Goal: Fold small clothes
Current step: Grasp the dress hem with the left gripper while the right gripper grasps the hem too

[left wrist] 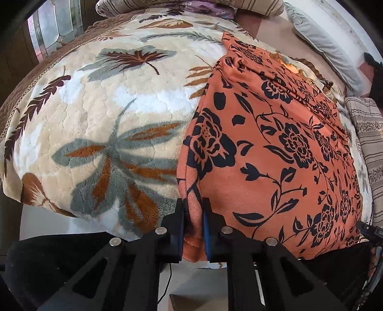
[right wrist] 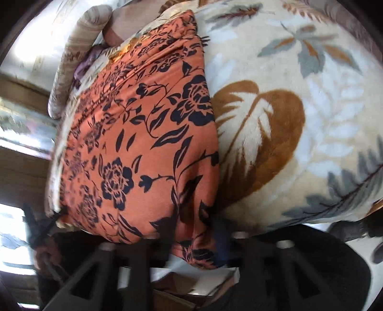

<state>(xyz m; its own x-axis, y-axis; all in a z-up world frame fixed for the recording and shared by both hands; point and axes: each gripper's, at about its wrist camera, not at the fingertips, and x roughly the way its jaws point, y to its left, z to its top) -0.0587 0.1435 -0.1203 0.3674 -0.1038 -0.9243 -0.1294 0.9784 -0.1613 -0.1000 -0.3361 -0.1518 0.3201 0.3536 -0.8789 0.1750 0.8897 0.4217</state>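
An orange garment with a black flower print (left wrist: 275,148) lies on a leaf-patterned fleece blanket (left wrist: 107,114) on a bed. My left gripper (left wrist: 193,213) is shut on the garment's near left corner at the bed's front edge. In the right wrist view the same garment (right wrist: 143,148) fills the left middle, and my right gripper (right wrist: 194,229) is shut on its near right corner. That view is motion-blurred. The far end of the garment is bunched into folds near the pillows.
Striped pillows (left wrist: 186,7) and a grey cushion (left wrist: 328,45) lie at the head of the bed. A striped cushion (left wrist: 368,143) sits at the right. The blanket (right wrist: 299,107) spreads wide beside the garment. A window (left wrist: 55,26) is at the far left.
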